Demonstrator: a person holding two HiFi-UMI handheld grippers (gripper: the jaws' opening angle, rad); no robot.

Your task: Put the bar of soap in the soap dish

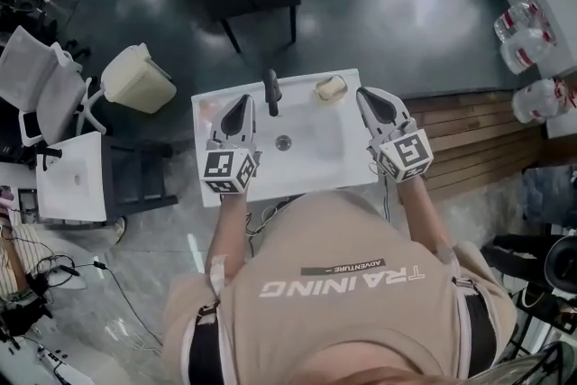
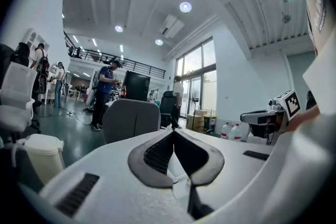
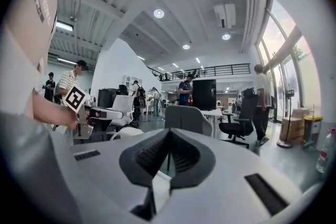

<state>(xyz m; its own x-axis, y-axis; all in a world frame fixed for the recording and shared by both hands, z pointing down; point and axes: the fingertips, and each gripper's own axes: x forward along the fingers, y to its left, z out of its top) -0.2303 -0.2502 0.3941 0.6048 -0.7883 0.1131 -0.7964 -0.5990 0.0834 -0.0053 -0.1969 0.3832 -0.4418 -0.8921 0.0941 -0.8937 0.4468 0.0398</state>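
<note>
Seeing the left tool (image 1: 243, 101) and right tool (image 1: 364, 93) both pinched shut on nothing over the sink (image 1: 311, 140), with the yellowish soap (image 1: 330, 87) on its back right rim (already in a dish? can't tell), I'd check that before grabbing

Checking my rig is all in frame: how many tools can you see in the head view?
2. The left tool hangs over the sink's left side, just left of the faucet; the right tool over its right edge. Both are shut and empty.
</note>
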